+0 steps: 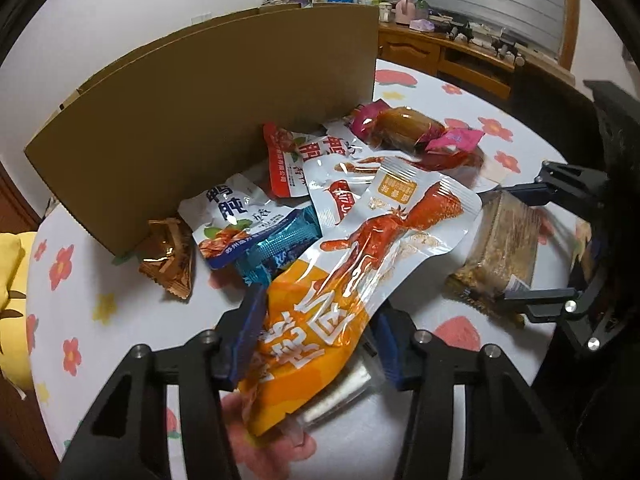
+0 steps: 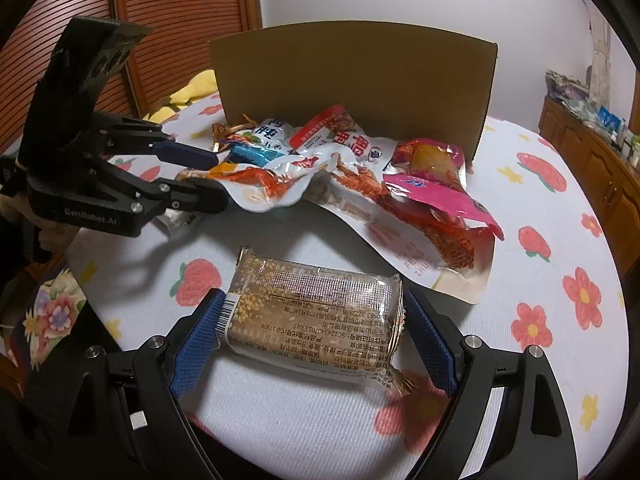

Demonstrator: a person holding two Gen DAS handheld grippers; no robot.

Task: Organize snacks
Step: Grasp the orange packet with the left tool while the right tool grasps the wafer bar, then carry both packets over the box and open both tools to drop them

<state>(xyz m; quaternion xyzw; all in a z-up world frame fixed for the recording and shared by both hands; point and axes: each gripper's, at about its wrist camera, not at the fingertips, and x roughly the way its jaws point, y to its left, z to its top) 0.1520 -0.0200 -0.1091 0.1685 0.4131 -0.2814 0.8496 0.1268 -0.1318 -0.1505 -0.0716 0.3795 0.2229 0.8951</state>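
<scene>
On the flowered tablecloth (image 2: 540, 184), in front of the upright cardboard sheet (image 2: 352, 76), the left gripper (image 1: 316, 344) is pinching the orange end of a chicken-feet snack pouch (image 1: 360, 256) at the near edge of the snack heap. The right gripper (image 2: 312, 340) is standing wide open around a sesame bar packet (image 2: 312, 316), its pads not visibly pressing the wrapper.
</scene>
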